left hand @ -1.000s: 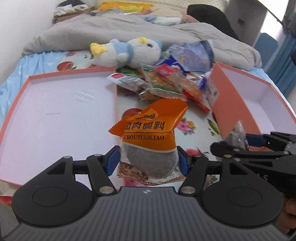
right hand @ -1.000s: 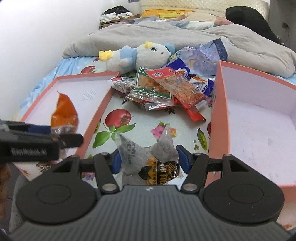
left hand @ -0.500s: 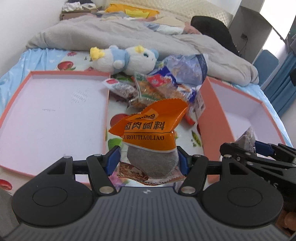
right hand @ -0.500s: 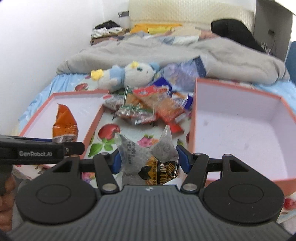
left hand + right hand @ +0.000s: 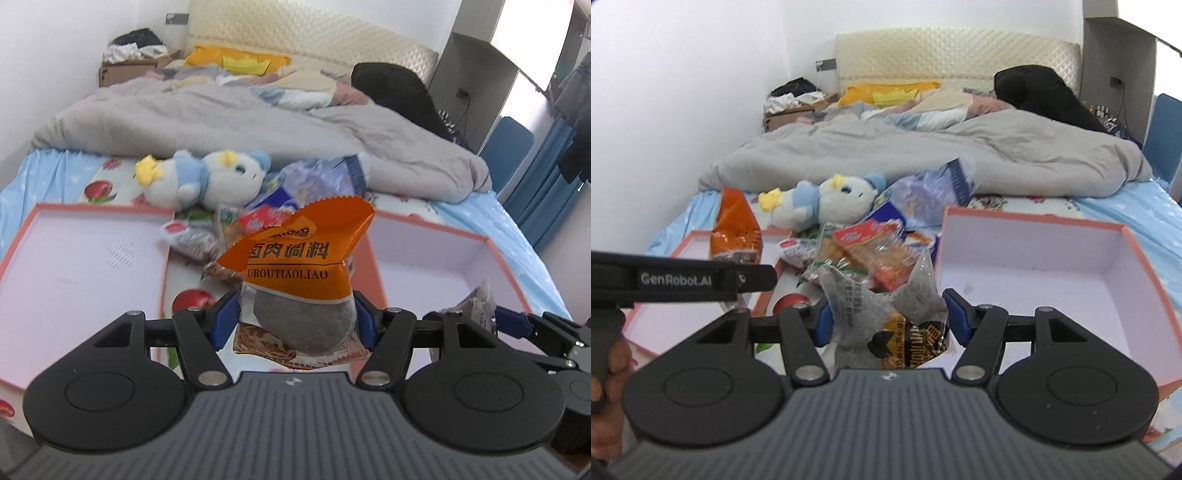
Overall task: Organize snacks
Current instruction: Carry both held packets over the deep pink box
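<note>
My left gripper (image 5: 293,319) is shut on an orange seasoning packet (image 5: 299,266), held in the air above the bed between the two boxes. It also shows in the right wrist view (image 5: 737,230). My right gripper (image 5: 886,317) is shut on a clear grey snack packet (image 5: 886,314) with an orange and black label, held up near the right box's left wall. A pile of snack packets (image 5: 864,254) lies on the sheet between the boxes. The left pink-rimmed box (image 5: 74,266) and the right one (image 5: 1034,273) are open.
A blue and white plush toy (image 5: 207,179) lies behind the pile. A grey duvet (image 5: 923,158) covers the bed's far half. A crumpled blue plastic bag (image 5: 931,194) sits behind the snacks. A white wall runs along the left.
Both grippers have risen and tilted up with their packets still held, so the boxes and the snack pile look lower and farther, and the headboard has come into view.
</note>
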